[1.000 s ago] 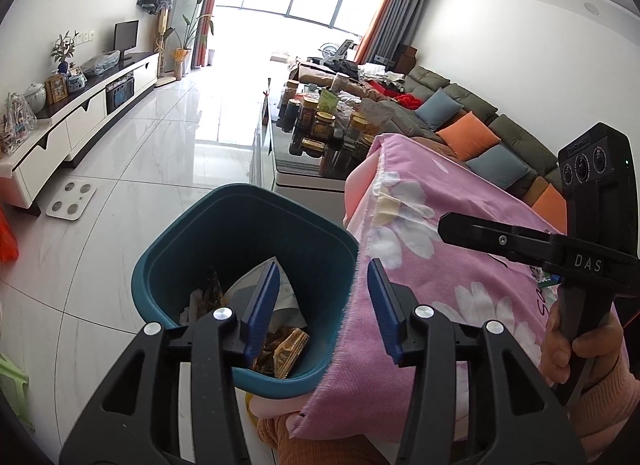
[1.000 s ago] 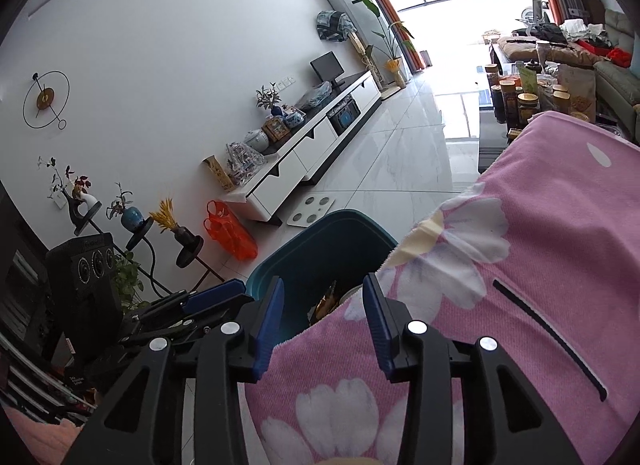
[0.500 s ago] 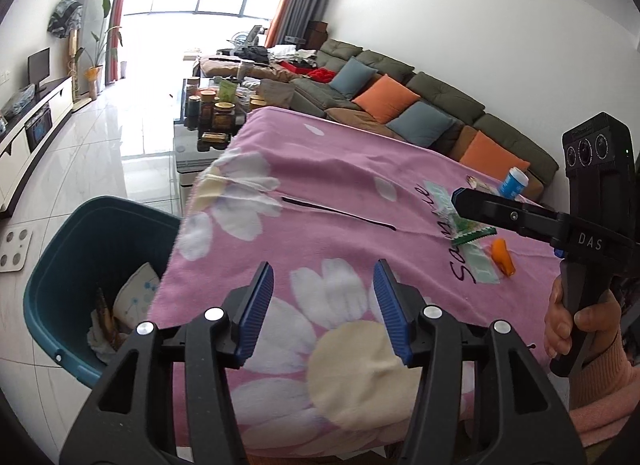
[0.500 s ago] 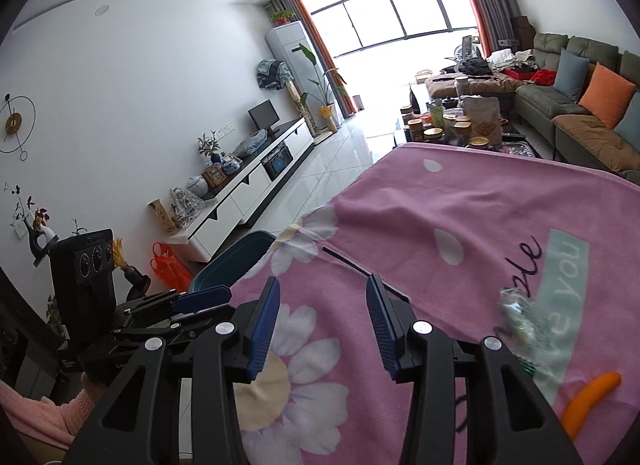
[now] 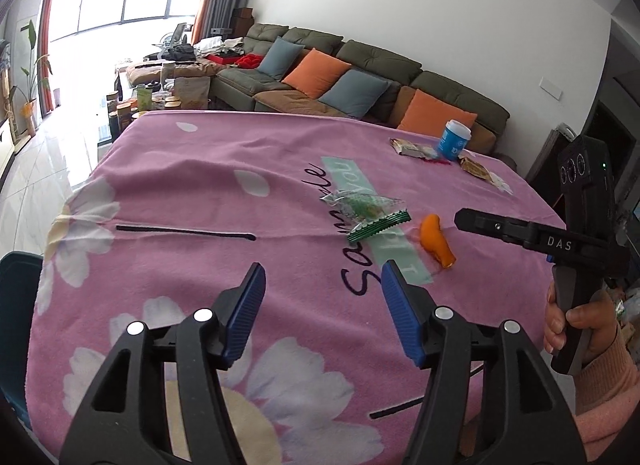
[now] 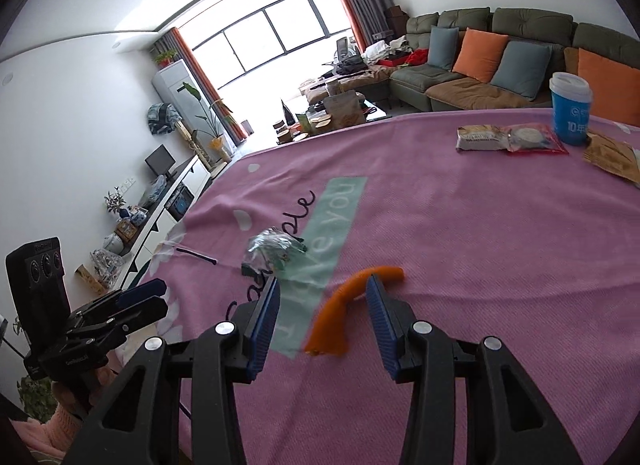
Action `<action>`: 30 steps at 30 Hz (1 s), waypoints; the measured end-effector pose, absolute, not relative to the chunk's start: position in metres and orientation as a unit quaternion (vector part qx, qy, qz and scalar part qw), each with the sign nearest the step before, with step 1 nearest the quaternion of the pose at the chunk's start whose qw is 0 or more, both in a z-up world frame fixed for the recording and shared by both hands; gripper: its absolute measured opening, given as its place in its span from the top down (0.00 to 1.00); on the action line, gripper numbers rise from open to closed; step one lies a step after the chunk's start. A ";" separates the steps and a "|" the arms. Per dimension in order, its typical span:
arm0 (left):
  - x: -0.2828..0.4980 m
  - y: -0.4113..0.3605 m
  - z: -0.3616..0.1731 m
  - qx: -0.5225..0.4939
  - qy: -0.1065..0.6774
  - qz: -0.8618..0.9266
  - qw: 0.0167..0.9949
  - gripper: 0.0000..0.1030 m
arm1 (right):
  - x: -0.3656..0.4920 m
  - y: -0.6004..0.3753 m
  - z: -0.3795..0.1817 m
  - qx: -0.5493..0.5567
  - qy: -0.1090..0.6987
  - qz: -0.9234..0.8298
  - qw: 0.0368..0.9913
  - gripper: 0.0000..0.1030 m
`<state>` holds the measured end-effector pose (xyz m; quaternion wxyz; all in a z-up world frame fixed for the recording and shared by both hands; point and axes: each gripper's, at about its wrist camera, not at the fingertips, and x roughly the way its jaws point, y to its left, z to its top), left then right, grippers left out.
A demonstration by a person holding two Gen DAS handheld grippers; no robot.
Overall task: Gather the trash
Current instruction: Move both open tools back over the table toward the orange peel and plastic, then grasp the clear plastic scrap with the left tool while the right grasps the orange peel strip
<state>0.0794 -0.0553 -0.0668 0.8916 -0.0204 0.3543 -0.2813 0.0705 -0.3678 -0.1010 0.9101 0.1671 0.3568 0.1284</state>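
Table: pink flowered cloth (image 5: 208, 193) fills both views; earlier the teal bin (image 5: 16, 305) did.
Left claw (image 5: 323, 293): jaws opening, empty, over the cloth.
Right claw (image 6: 322, 305): parted, empty, orange peel (image 6: 344, 301) lies between its fingers.
Trash: clear green-edged wrapper (image 5: 366, 211) beside the peel; packets (image 6: 508, 138) by blue cup (image 6: 570, 113).
Bin: cut off at left edge, left view only.
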 end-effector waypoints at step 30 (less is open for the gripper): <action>0.147 -0.153 -0.082 0.022 0.397 -0.275 0.875 0.52 | 0.073 -0.359 -0.123 0.147 0.387 0.131 0.901 0.65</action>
